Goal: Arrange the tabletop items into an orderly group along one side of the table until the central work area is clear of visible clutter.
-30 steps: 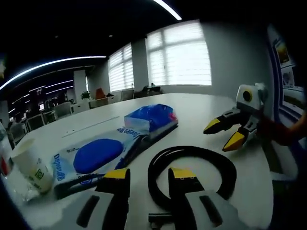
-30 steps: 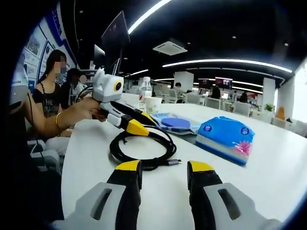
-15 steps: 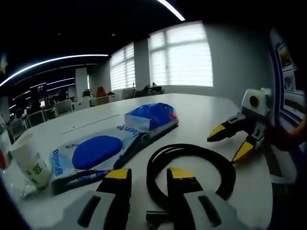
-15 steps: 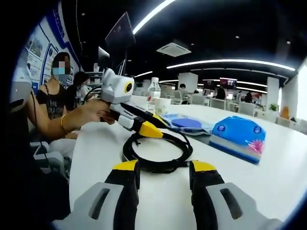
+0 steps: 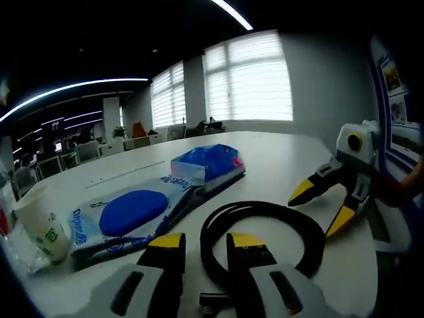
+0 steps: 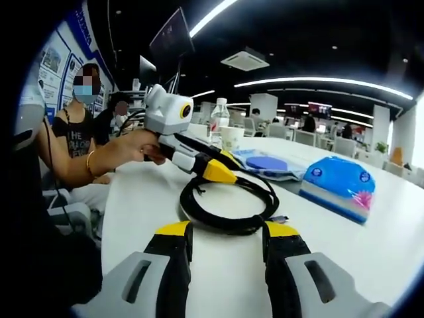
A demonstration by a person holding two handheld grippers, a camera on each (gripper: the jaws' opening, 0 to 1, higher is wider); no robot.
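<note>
I held both claws, left (image 5: 200, 244) and right (image 6: 224, 233), with jaws apart over the coiled black cable (image 5: 265, 228) on the white counter (image 5: 278, 156).

white lettering on blue packet (image 5: 126, 215) too blurred to read

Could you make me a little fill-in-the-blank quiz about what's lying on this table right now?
1. The black cable on the white table is wound into a ____.
2. The paper cup at the table's edge stands ____.
3. The tissue pack beyond the flat wipes packet is mostly ____ in colour.
4. The jaws of the right gripper, seen in the left gripper view, stand ____.

Missing words: coil; upright; blue; open
</note>
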